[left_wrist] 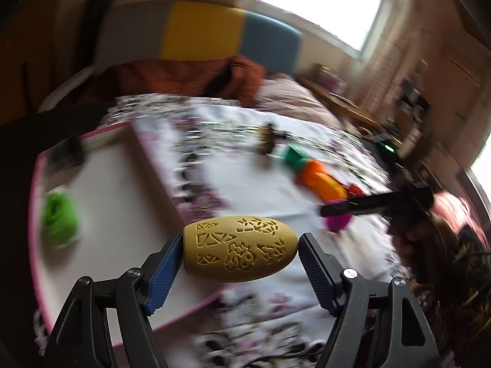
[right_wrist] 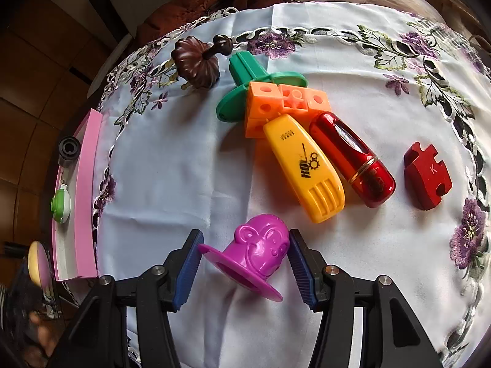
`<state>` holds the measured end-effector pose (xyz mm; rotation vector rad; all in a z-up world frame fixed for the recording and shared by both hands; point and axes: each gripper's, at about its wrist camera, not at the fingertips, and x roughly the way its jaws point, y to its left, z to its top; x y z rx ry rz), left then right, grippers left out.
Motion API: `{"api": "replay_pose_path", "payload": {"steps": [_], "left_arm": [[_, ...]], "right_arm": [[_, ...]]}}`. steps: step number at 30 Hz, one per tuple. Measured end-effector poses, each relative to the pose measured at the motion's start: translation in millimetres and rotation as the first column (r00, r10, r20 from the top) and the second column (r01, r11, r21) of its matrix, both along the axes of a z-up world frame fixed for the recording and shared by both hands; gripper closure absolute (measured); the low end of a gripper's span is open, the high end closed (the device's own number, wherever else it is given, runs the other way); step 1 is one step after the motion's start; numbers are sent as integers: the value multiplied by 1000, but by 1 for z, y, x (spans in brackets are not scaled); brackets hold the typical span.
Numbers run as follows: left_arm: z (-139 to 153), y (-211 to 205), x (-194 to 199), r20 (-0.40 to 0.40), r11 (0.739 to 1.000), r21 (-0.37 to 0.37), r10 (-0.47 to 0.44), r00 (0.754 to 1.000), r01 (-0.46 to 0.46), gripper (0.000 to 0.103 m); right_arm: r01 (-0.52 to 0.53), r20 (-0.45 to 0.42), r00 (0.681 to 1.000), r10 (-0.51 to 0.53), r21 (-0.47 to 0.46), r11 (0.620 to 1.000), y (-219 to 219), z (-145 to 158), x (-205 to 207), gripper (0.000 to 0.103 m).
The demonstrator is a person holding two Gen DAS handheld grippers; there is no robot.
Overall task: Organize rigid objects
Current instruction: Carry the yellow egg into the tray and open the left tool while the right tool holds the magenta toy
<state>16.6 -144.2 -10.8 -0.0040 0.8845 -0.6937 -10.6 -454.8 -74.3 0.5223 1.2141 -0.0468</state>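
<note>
Between your right gripper's point(right_wrist: 244, 263) blue pads sits the purple monkey-face cup point(right_wrist: 257, 253) — tipped on its side on the embroidered cloth point(right_wrist: 172, 168), its wide brim toward your left pad, its domed top leaning toward the right one. The jaws stand spread around it; whether either pad touches yet is hard to tell. Its long axis runs roughly across the gap, so the closing squeeze would likely catch it brim-to-crown.

Just beyond, ahead and to the right, lie the yellow case point(right_wrist: 303, 168) and the glossy red capsule point(right_wrist: 353, 162) side by side, touching or nearly so, with the red puzzle piece point(right_wrist: 428, 181) apart at far right. Farther ahead: the orange cube blocks point(right_wrist: 285, 101), green flanged piece point(right_wrist: 254, 89) and brown pumpkin-shaped knob point(right_wrist: 196, 64).

Your left gripper point(left_wrist: 241, 250) is clamped end-to-end on the mustard-yellow carved egg point(left_wrist: 241, 248), carried above the near corner of the pink-rimmed tray point(left_wrist: 122, 202). The tray lies ahead and to its left, already holding a green item point(left_wrist: 59, 217) — this hand looks nearer the drop-off.
</note>
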Motion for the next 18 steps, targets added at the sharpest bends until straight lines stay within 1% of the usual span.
{"api": "replay_pose_path", "payload": {"steps": [4,9,12,18], "left_arm": [[-6,50,17,-13,991,28,135,991,-134,26],[-25,93,33,-58,967,78,248,967,-244,26],[-37,107,40,-91,957,84,284,954,-277,26],[-50,104,54,-94,950,128,297,950,-284,26]], "right_arm": [[-4,0,1000,4,-7,1000,1,0,1,46],[-7,0,1000,7,-14,1000,2,0,2,46],[-7,0,1000,7,-15,1000,2,0,2,46],[-8,1,1000,8,-18,1000,2,0,2,46]]}}
